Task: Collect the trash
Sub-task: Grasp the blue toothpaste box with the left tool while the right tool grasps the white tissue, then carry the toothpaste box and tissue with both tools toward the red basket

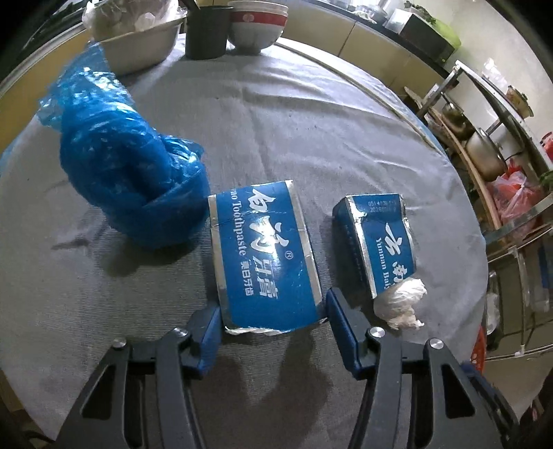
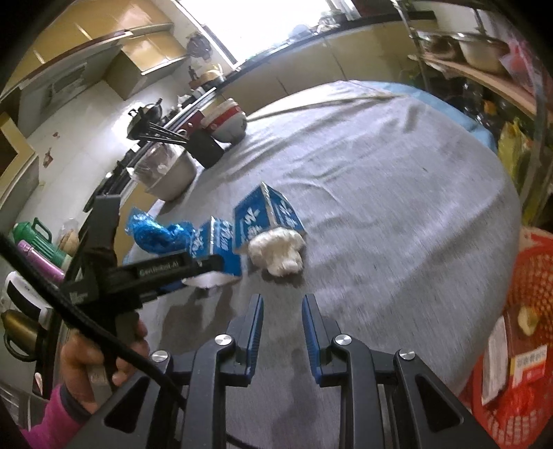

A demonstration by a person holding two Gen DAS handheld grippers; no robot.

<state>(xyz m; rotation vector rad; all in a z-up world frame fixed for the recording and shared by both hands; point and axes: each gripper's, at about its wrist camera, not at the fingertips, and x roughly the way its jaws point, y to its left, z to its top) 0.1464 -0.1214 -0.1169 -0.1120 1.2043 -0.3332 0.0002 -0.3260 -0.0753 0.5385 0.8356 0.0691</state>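
On the grey tablecloth (image 1: pixel 276 121) lie two torn pieces of a blue toothpaste box. My left gripper (image 1: pixel 273 307) is open, its fingers on either side of the near end of the larger piece (image 1: pixel 262 255). The smaller piece (image 1: pixel 376 241) lies to its right with a crumpled white tissue (image 1: pixel 401 304) at its near end. A crumpled blue plastic bag (image 1: pixel 128 169) lies to the left. In the right wrist view my right gripper (image 2: pixel 282 304) is open and empty above the cloth, short of the tissue (image 2: pixel 276 250) and box pieces (image 2: pixel 266 217).
A steel basin (image 1: pixel 138 41), a dark cup (image 1: pixel 207 31) and stacked red-and-white bowls (image 1: pixel 257 24) stand at the table's far edge. A red basket (image 2: pixel 518 345) with packaging sits off the table's right side. Metal shelves with pots (image 1: pixel 484 155) stand to the right.
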